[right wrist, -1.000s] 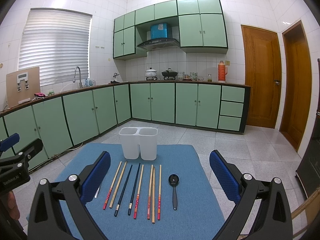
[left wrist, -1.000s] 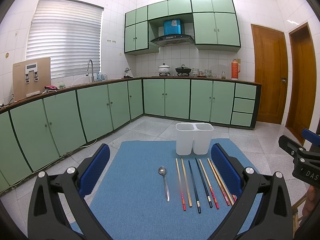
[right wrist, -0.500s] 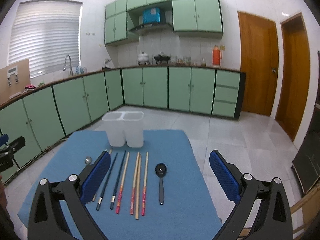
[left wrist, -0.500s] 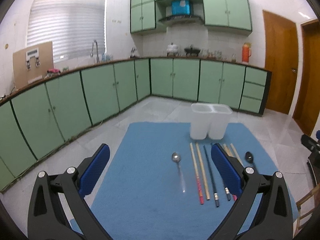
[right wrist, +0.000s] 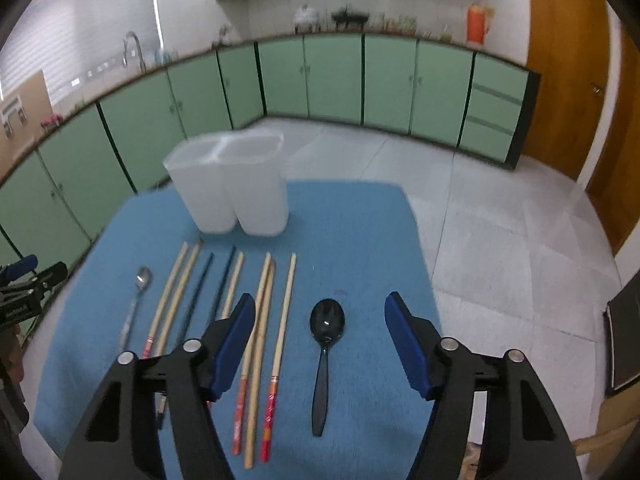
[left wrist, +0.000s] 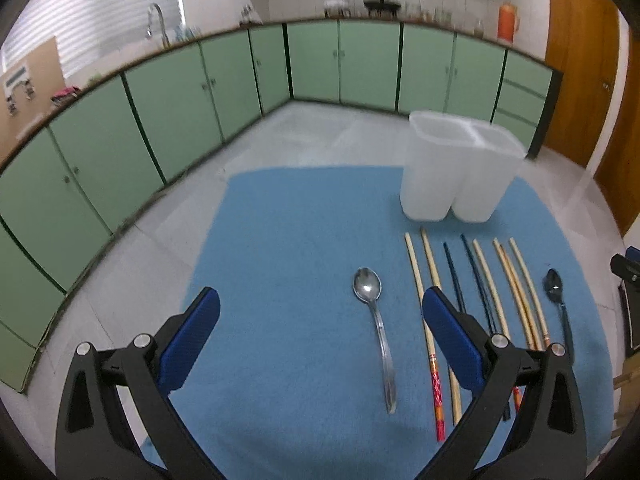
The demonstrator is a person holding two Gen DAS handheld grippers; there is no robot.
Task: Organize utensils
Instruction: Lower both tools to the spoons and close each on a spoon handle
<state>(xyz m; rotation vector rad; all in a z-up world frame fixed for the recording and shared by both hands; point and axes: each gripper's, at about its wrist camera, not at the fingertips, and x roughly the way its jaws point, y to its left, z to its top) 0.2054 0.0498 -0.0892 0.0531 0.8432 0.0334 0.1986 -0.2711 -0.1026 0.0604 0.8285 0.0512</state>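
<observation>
The black spoon (right wrist: 327,322) lies flat on the blue mat (right wrist: 360,232), bowl toward the white two-compartment holder (right wrist: 230,184) and handle toward the camera. The right tongs (right wrist: 320,316) frame its bowl from above with the jaws apart; they have just been closing, though nothing is pressed between the pads, and the motion blur leaves it unclear how near the mat the tips are. Just left of the black spoon lie the chopsticks (right wrist: 285,312) in a close row, and the left blue pad sits over that row. If the jaws close here, that pad may well snag the nearest chopstick, dragging it along or rolling it against its neighbours. A flat, thin handle pressed into soft cloth is also hard to get under, so the pads could skate off the bowl's curved rim.

The silver spoon (left wrist: 374,320) lies on the far side of the row. The left tongs (left wrist: 320,308) hover with jaws wide apart and empty, their right pad over the outermost chopsticks, so the same snag threatens there.

The holder stands upright at the mat's far edge; it looks light and empty, and a long utensil dropped in at a slant might tip it.
</observation>
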